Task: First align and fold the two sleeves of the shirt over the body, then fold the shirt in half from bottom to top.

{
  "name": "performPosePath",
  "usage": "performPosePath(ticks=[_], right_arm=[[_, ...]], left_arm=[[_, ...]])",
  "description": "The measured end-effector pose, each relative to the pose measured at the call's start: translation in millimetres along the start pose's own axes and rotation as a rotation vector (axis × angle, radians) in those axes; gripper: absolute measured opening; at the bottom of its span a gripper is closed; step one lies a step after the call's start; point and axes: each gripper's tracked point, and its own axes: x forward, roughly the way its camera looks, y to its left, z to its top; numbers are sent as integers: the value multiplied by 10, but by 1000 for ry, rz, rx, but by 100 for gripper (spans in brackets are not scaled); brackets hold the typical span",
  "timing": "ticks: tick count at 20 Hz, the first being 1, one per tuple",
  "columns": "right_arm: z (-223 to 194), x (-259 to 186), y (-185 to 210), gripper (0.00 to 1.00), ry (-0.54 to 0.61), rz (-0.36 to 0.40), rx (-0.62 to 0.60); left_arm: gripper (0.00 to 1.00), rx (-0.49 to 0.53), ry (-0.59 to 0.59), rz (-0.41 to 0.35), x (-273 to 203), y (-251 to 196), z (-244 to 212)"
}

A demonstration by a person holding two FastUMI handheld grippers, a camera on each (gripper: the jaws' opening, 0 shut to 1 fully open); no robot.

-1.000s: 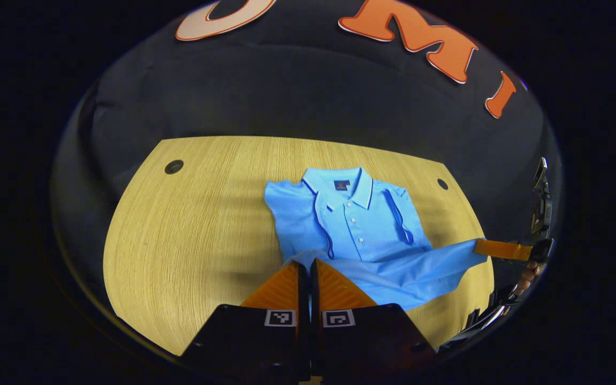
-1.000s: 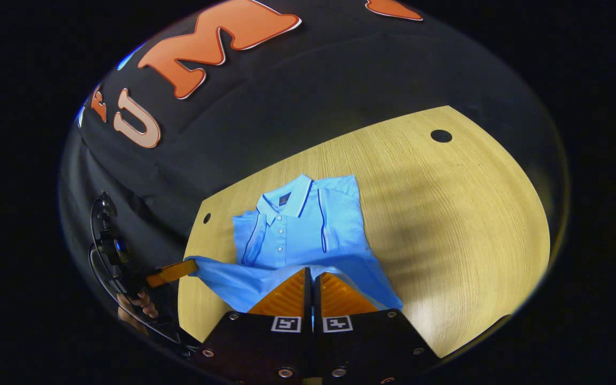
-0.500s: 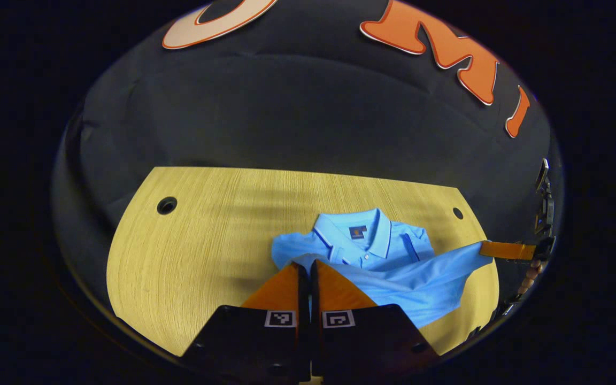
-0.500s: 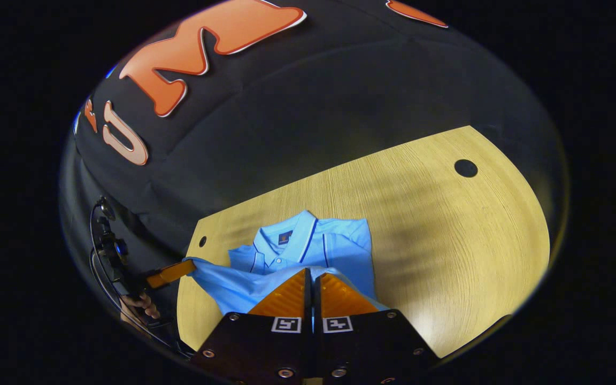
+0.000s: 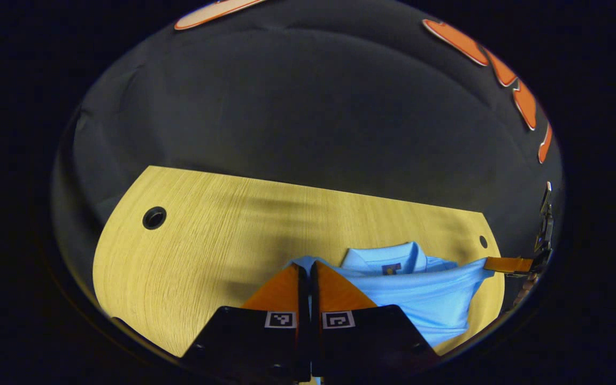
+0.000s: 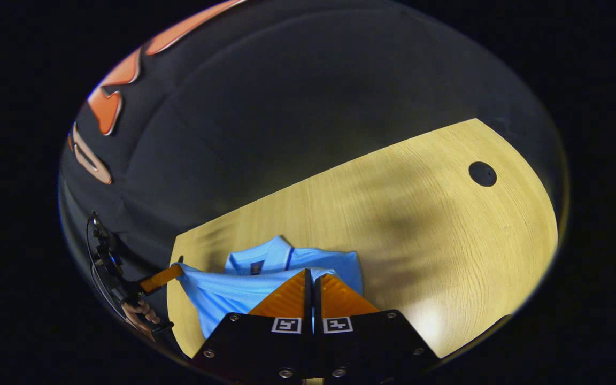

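Note:
A light blue polo shirt (image 5: 420,294) lies on the wooden table (image 5: 206,240), sleeves folded over its body. Its bottom hem is lifted and stretched between both grippers, hanging just short of the collar (image 5: 388,258). My left gripper (image 5: 305,266) is shut on one hem corner. My right gripper (image 5: 494,263) holds the other corner at the far right. In the right gripper view, the right gripper (image 6: 310,272) is shut on the shirt (image 6: 228,294), and the left gripper (image 6: 163,277) pinches the far corner. The collar (image 6: 265,258) peeks above the raised hem.
The table (image 6: 420,224) has a round hole at each back corner (image 5: 154,217) (image 5: 483,241) (image 6: 482,174). The black cloth wall rises right behind the table's far edge. A hand (image 6: 139,315) holds the left gripper's handle.
Both grippers have carried the hem forward over the shirt's body toward the collar. The buttons and folded sleeves, visible earlier, are now covered by the lifted fabric.

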Motion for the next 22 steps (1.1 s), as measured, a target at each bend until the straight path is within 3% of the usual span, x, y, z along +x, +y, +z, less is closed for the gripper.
performPosePath(ticks=[6,7,8,9,11,12,13,14,15,16,22], right_arm=[[100,294,-99,1,1,-26,95],[116,296,-70,7,0,-18,109],[114,267,-56,4,-8,-16,102],[142,188,-43,7,-24,-18,74],[164,51,1,27,-55,-16,-2],[164,-69,56,54,-75,-19,-35],[174,-187,90,47,-93,-29,-61],[184,-302,100,71,-122,-46,-79],[195,-423,118,70,-153,-51,-97],[215,-578,131,85,-180,-52,-108],[85,-1468,161,98,-312,-55,-178]], left_arm=[[9,20,49,54,252,101,-167],[11,17,56,63,248,128,-181],[20,14,55,70,192,154,-170],[34,4,46,69,137,149,-142],[62,-14,28,73,-30,159,-96],[76,-19,22,82,-159,193,-64],[90,-23,24,87,-271,203,-66],[100,-23,7,86,-403,177,-52],[100,-14,-7,87,-510,156,-44],[100,5,-23,89,-644,123,-30],[100,127,-197,103,-1599,-274,-64]])
